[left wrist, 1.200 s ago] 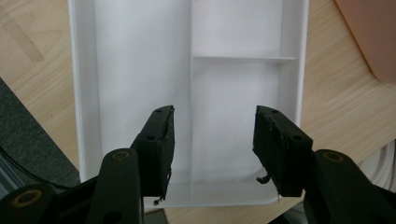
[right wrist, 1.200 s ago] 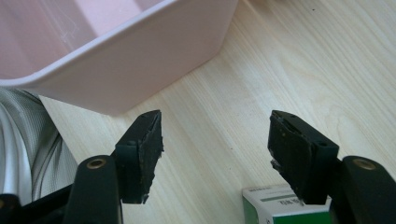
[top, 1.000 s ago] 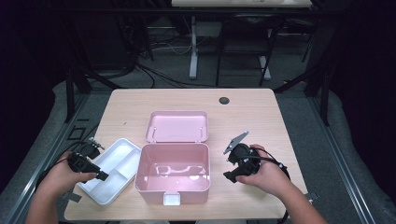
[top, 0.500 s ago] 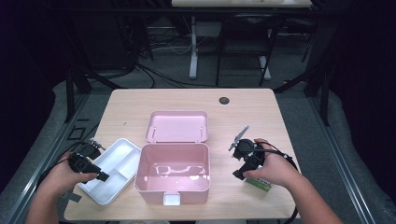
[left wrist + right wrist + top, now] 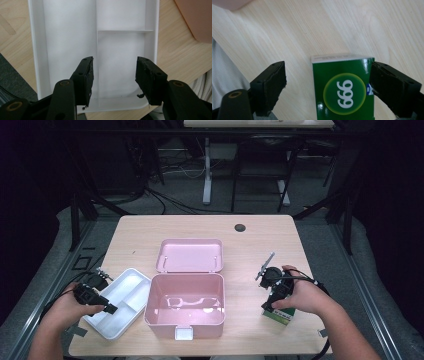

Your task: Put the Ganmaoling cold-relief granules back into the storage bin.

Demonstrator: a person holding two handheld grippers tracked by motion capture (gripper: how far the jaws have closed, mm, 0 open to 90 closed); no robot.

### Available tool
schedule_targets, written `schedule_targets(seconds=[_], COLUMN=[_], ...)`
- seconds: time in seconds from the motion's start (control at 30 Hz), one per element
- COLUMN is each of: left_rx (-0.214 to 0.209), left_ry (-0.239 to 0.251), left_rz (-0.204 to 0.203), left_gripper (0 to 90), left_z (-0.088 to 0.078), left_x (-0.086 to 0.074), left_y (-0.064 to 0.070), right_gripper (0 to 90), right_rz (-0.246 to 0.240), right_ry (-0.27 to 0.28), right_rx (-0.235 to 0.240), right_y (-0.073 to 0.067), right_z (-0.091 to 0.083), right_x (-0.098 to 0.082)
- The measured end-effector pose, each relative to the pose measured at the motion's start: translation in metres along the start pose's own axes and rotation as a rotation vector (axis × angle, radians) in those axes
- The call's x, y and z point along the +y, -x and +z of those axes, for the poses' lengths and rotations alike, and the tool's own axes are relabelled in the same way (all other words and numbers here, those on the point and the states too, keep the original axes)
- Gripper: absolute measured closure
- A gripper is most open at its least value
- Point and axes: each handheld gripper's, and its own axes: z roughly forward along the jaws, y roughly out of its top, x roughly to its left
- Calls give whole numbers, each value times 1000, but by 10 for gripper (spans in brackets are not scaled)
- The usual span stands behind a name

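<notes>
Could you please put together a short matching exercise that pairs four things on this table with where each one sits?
Things:
1. open pink plastic storage box
2. white plastic divided tray
3. green cardboard carton with a yellow circle
4. small dark round disc

Places:
A. near the table's far edge
B. between the open jaws of the right claw
C. middle of the table, lid laid back
D. left of the pink box, under the open left claw

Pairs: 1-C, 2-D, 3-B, 4-A
</notes>
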Motion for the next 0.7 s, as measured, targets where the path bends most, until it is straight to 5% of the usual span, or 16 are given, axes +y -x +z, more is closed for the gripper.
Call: schedule_targets(seconds=[0.3,0.7], left_rx=[-2,-2], left_ry=[3,4], left_rz=[3,5], left_gripper=[490,487], left_z=[0,1], left_x=[0,0], left_y=[-1,-1], right_gripper=[74,112], right_rz=[-3,18], right_ry=[-91,-117], right_rx=[-6,24], right_y=[15,25], right_z=[15,29], right_x=[-13,-23])
